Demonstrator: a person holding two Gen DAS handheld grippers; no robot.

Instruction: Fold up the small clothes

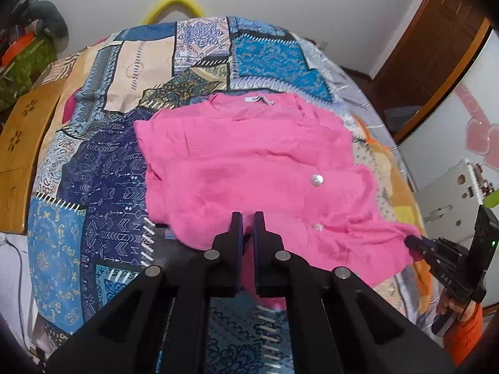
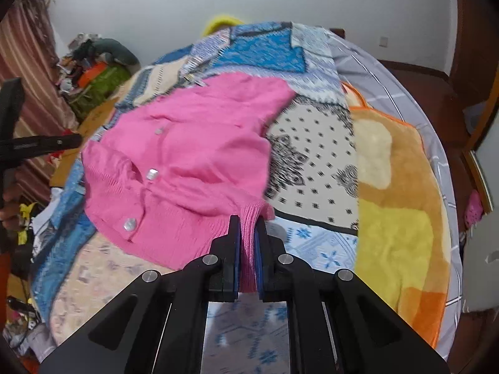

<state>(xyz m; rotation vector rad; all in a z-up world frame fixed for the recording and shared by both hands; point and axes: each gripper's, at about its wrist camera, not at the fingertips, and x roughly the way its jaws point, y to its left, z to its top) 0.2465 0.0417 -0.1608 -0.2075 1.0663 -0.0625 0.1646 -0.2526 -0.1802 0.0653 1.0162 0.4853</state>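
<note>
A pink knit cardigan with pearly buttons lies spread on a patchwork bedspread, collar label at the far side. My left gripper is shut on the cardigan's near hem fold. My right gripper is shut on the ribbed hem corner of the cardigan; it also shows in the left wrist view gripping the cardigan's right corner. The left gripper's body shows at the left edge of the right wrist view, its fingertips hidden.
A wooden board lies at the bed's left. A cluttered pile sits beyond it. An orange and yellow blanket covers the bed's right side. A white cabinet and brown door frame stand at right.
</note>
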